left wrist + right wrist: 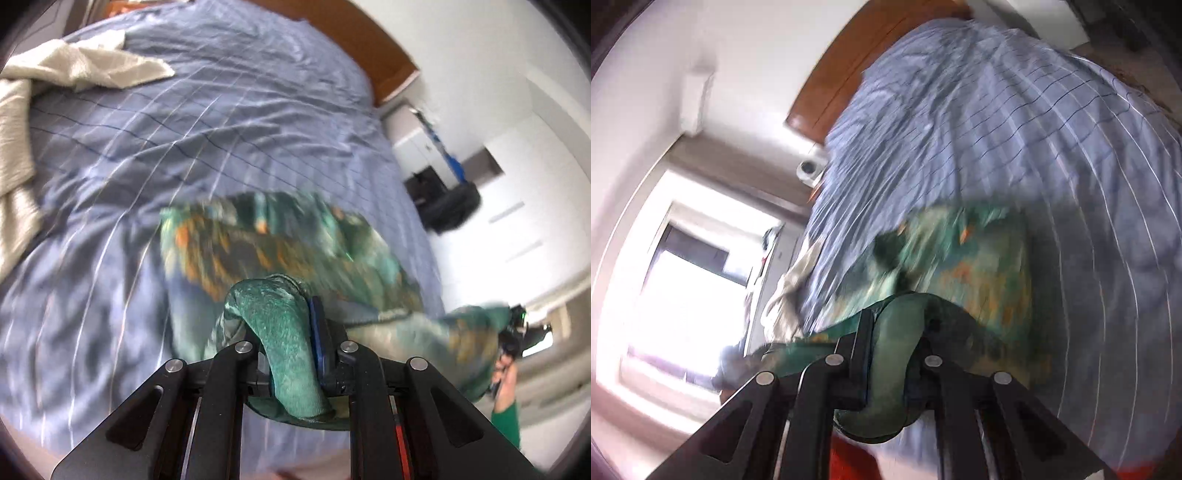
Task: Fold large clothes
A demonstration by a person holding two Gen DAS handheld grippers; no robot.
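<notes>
1. The left gripper (280,332) was clamped hard on a bunched fold of the green patterned garment (280,240), teal cloth bulging up between the pads and spilling over the front of the jaws.
2. The right gripper (897,332) was likewise pinched shut on its own thick roll of the same garment (979,266), fabric wrapped round the near finger.
3. Between the two grips the cloth ran taut (you could spot the right gripper (517,328) off at the edge of the left wrist view, a hand (504,384) just below it), which suggests an edge held at two corners so the body could hang or drape evenly.
4. Beyond the claws, the rest of the garment lay spread on the blue checked bedcover (221,122), smeared with motion blur.
5. Further out sat a cream towel (74,70) near the wooden headboard (362,40), well apart from the garment.
6. Judged from this, a fold was under way, not finished; the bed presumably served as the flat surface.
</notes>
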